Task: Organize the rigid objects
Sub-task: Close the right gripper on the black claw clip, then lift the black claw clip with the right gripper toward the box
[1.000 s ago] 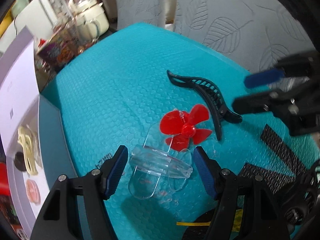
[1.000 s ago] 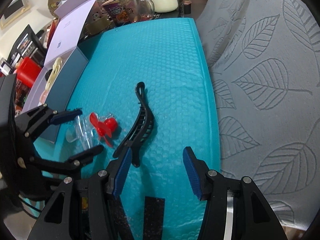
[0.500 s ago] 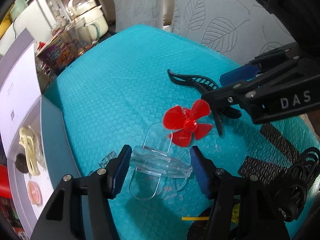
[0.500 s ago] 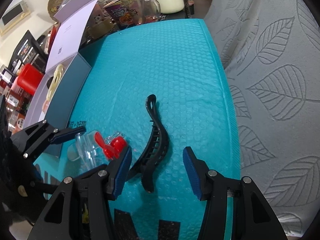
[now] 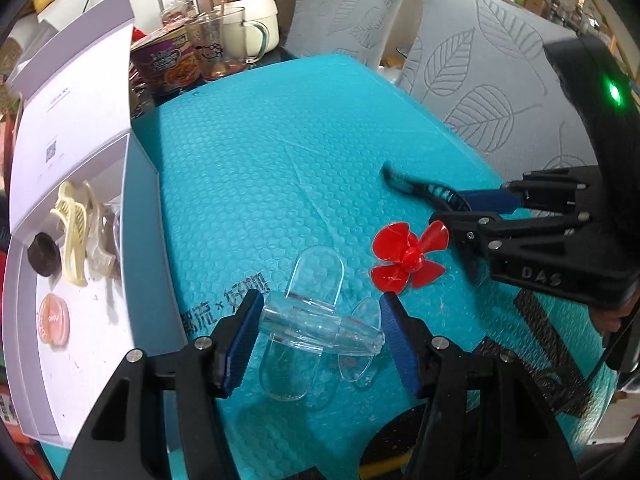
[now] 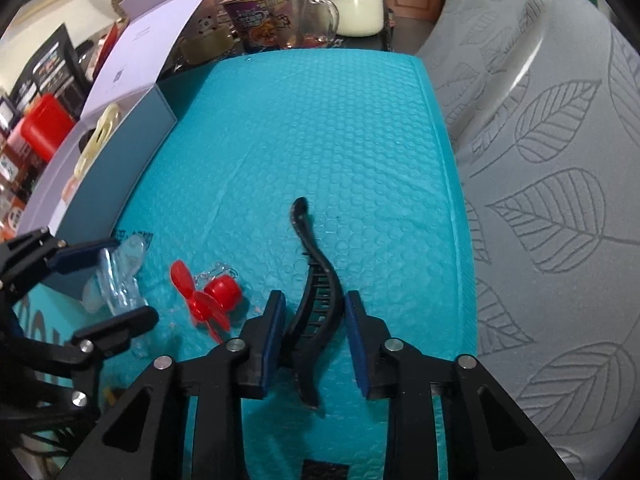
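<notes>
On the teal bubble mat, my left gripper is shut on a clear plastic plane-shaped piece, its pads pressing the two ends of the clear tube. A red propeller lies just beyond it on the mat. My right gripper is shut on a black curved hair clip, with the pads clamped on its toothed middle. The clip's thin tip points away from me. In the right wrist view the red propeller, the clear piece and the left gripper sit at lower left.
An open white box with a grey-blue wall stands left of the mat and holds a cream hair clip, a dark round piece and a pink piece. A kettle and glass mugs stand at the back. Grey leaf-patterned cushions border the right side.
My right gripper slid forward over the black hair clip and shut on it. My left gripper's jaws narrowed onto the clear piece, and that gripper rolled and shifted a little.
</notes>
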